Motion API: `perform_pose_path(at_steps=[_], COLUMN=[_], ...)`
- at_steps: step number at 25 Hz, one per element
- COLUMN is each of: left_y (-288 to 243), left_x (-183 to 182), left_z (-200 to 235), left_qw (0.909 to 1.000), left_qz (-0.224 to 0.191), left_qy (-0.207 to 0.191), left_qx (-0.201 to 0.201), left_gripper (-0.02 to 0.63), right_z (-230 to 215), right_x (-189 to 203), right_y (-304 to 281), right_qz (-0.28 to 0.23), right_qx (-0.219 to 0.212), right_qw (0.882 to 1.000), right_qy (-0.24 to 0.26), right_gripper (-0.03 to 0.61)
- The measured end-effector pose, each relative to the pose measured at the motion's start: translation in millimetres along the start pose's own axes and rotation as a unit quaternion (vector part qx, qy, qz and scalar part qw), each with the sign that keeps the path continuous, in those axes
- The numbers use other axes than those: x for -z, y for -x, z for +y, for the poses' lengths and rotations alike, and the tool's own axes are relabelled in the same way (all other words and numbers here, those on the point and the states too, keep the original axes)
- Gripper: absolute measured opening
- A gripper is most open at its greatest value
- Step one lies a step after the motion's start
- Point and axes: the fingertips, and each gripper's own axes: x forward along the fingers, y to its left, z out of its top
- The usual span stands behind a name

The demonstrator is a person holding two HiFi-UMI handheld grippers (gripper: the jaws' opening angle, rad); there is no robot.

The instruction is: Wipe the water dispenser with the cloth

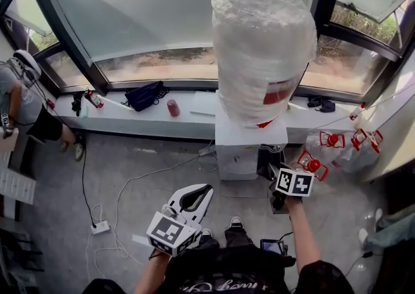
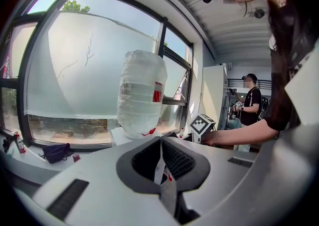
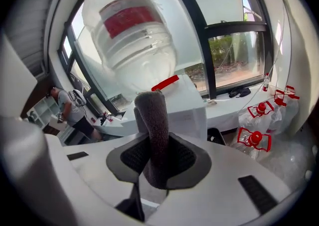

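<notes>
My R claw (image 3: 158,157) is clamped on the grey cloth (image 3: 152,115), w/ the folded end sticking up past the pads. It's near the white water dispenser (image 1: 246,147), front right side, below the wrapped bottle (image 1: 262,46); can't tell if the cloth touches. L claw (image 2: 160,162) is pressed closed, nothing in it, held low and well back from the dispenser.
</notes>
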Motion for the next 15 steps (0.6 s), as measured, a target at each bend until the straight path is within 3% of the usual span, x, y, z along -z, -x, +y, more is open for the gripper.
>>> perform_pose_path(at_steps=[5, 10, 15], left_y=[17.7, 30.6, 39.0], left_x=[17.9, 40.7, 63.7], left_z=[8.4, 27.6, 45.1], left_qw=[0.9996, 0.999, 0.9985], left_qz=[-0.013, -0.021, -0.021], left_qy=[0.006, 0.002, 0.0], left_qx=[0.022, 0.039, 0.051], left_gripper=[0.02, 0.02, 0.02], right_z=[46.1, 88.0, 112.9], right_x=[29.4, 51.1, 58.5], right_y=[-22.2, -54.6, -85.8], right_qz=[0.015, 0.025, 0.026], right_qx=[-0.015, -0.029, -0.011], right_qw=[0.999, 0.995, 0.988], right_qy=[0.031, 0.095, 0.154], right_gripper=[0.104, 0.104, 0.104])
